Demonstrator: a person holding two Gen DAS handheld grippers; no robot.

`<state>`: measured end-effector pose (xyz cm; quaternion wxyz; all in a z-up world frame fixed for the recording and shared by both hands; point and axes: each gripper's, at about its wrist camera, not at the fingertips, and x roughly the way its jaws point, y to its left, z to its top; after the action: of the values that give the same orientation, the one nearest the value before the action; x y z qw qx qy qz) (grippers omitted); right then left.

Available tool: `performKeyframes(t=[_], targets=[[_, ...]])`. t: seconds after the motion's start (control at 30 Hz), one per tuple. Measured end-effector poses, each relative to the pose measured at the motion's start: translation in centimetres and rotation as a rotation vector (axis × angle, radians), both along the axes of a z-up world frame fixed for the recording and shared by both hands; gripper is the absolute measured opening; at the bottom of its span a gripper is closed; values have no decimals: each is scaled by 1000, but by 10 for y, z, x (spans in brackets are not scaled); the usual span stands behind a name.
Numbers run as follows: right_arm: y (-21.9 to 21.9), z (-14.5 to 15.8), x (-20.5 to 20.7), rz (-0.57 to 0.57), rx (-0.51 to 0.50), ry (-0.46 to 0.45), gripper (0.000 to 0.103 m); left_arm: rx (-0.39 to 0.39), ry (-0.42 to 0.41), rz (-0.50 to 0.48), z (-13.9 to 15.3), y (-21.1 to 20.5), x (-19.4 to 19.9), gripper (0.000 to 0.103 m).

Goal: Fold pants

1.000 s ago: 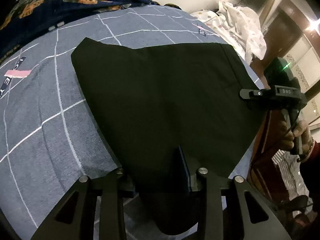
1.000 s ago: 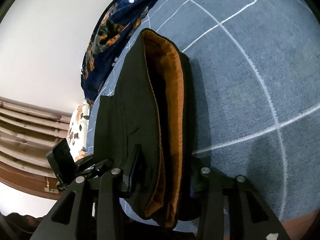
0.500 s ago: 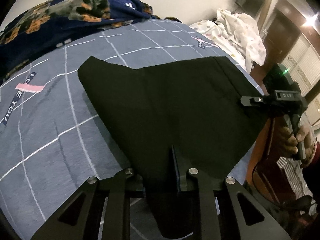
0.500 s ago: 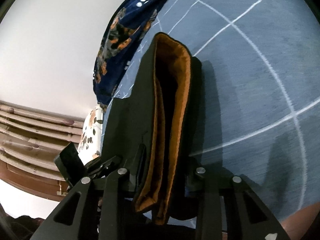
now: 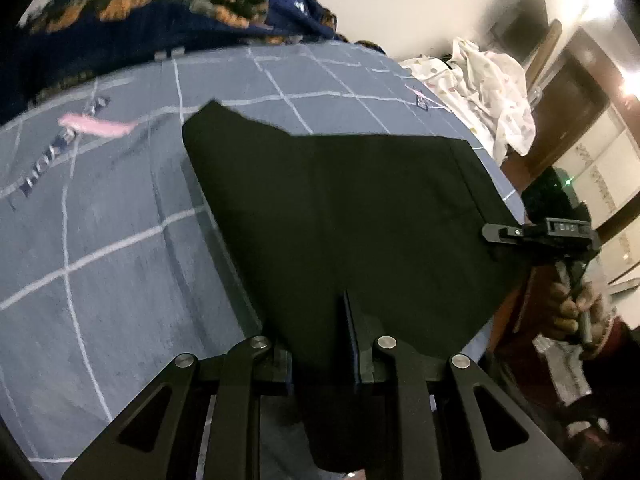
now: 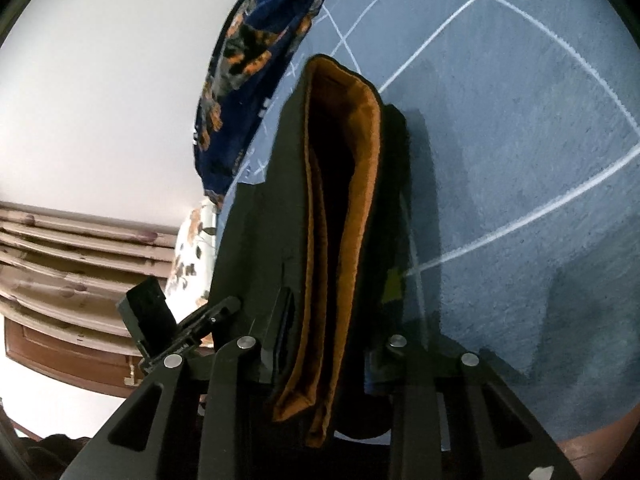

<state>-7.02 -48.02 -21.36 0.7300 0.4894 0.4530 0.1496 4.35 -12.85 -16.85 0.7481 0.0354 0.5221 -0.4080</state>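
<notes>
- My left gripper (image 5: 324, 344) was clamped on a lower edge of the black fabric pants with the orange lining (image 5: 352, 224); the cloth filled the narrow gap between its pads and hung down below them.
- My right gripper (image 6: 328, 344) had the waistband end between its fingers — its jaws were closing, with the folded black layers and the orange lining bunched between them.
- In the left wrist view that same right gripper (image 5: 540, 234) showed at the pants' right edge, with my right hand (image 5: 576, 312) wrapped round its handle beneath.
- In the right wrist view the left gripper (image 6: 192, 332) showed at the lower left, at the far edge of the cloth.
- The pants lay spread over the grey-blue bedsheet with white grid lines (image 5: 100, 240), stretched between the two grippers, the near part lifted off the sheet.
- From the right wrist, the waistband stood open like a pocket, orange inside and black outside.
- A dark blue blanket with an orange and grey floral pattern (image 5: 160, 12) was heaped along the far side of the bed — against the pale wall.
- A crumpled white spotted cloth (image 5: 492, 92) sat at the bed's far right corner.
- A pink printed strip (image 5: 96, 128) marked the sheet, well apart from the pants.
</notes>
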Motion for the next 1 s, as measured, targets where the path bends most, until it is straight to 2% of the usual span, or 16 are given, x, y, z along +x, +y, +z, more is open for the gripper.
performKeyframes(t=[0.13, 0.27, 0.4, 0.6, 0.63, 0.77, 0.8, 0.83, 0.87, 0.9, 0.93, 1.0], targets=[[-2, -3, -1, -1, -12, 16, 27, -16, 81, 26, -10, 8, 9, 38], [-2, -7, -2, 0, -28, 29, 28, -14, 124, 25, -21, 11, 17, 47], [-4, -12, -4, -8, 2, 21, 29, -44, 158, -20, -24, 5, 21, 50], [-5, -13, 0, -18, 25, 6, 29, -125, 238, -107, -27, -13, 34, 77], [-4, -13, 2, -16, 22, 6, 29, -130, 240, -114, -27, -15, 36, 77], [-2, -13, 10, -7, 22, 7, 29, -132, 200, -114, -25, -19, 36, 76], [-2, -13, 10, -8, 22, 9, 28, -114, 165, -115, -25, -20, 33, 68], [-2, -13, 11, -10, 23, 12, 28, -92, 134, -113, -25, -17, 30, 55], [-2, -14, 9, -10, 17, 13, 26, -63, 98, -106, -25, -15, 27, 48], [-1, -13, 9, -7, 5, 14, 24, -53, 88, -94, -25, -11, 28, 38], [0, -13, 8, -6, -6, 10, 24, -66, 107, -71, -27, -6, 30, 33], [2, -11, 8, -6, -20, 5, 24, -71, 107, -48, -27, 0, 31, 30]])
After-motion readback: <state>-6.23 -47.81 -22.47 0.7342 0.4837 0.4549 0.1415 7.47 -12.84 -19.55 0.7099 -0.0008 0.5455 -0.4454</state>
